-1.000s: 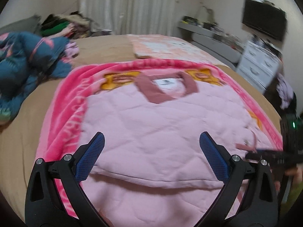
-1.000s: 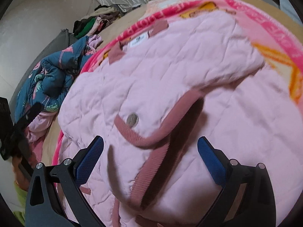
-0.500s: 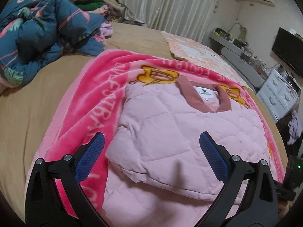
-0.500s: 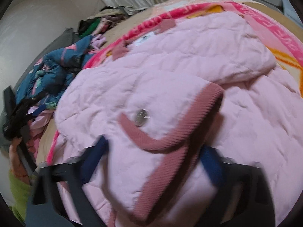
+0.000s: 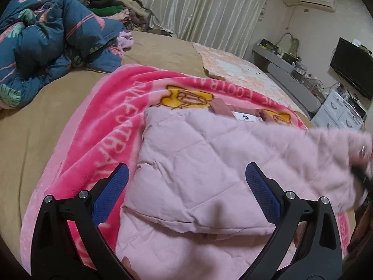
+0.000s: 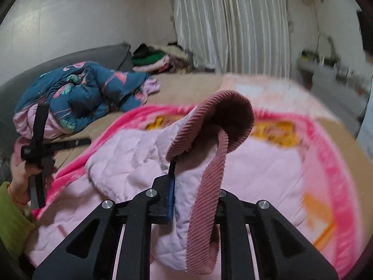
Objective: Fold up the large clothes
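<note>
A pale pink quilted jacket [image 5: 198, 163] with dusty-rose ribbed trim lies on a bright pink blanket [image 5: 112, 121] spread over the bed. My left gripper [image 5: 186, 186] hovers open above the jacket's folded left part, with nothing between its blue pads. My right gripper [image 6: 179, 186] is shut on the jacket's sleeve [image 6: 200, 205] near its ribbed cuff [image 6: 221, 116], holding it lifted off the bed. In the left wrist view that raised sleeve [image 5: 338, 154] is blurred at the right edge. In the right wrist view the left gripper [image 6: 39, 144] appears at the left, held by a hand.
A crumpled blue floral duvet [image 5: 46, 44] lies at the bed's far left, with a pile of clothes [image 5: 112, 7] behind it. A peach cover [image 5: 233, 70] lies beyond the blanket. Curtains [image 5: 205, 9], a dresser [image 5: 340, 114] and a TV [image 5: 352, 70] stand on the far and right sides.
My right gripper closed on the sleeve by its cuff and lifted it off the bed while rolling. My left gripper shifted towards the jacket's left side and stayed open.
</note>
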Demonstrator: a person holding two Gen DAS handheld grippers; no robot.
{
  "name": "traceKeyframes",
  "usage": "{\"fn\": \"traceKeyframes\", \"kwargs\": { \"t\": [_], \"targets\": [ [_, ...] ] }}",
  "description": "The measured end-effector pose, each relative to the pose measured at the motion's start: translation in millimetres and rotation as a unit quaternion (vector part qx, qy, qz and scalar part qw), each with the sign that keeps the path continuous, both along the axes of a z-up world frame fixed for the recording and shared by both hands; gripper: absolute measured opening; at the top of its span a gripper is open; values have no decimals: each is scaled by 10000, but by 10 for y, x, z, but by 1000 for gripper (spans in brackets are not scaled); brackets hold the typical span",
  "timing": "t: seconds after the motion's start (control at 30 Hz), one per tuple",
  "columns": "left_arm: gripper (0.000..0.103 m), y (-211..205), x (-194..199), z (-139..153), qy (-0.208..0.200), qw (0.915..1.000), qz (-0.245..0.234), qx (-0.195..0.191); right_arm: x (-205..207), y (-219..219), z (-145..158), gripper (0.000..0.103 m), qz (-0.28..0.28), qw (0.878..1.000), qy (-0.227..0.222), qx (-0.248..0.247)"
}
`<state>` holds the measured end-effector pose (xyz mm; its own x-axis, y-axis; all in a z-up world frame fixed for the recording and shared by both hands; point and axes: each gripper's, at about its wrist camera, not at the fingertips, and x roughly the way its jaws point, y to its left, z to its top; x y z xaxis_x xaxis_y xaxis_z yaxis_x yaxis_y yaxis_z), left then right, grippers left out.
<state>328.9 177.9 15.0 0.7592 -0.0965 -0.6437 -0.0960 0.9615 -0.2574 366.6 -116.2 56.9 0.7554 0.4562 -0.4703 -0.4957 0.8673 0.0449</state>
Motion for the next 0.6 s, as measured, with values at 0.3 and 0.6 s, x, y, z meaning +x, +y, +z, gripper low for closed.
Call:
{"fn": "traceKeyframes", "kwargs": {
  "t": [0.3,0.6],
  "targets": [
    [91,-364,125,-197,119,9978,-372,529,481,-221,-392,14,-523,9975,446,-158],
    [79,-396,186,-420,441,9969,-587,272,728,-378,-748,18,-756,9929,917,-23]
  ]
}}
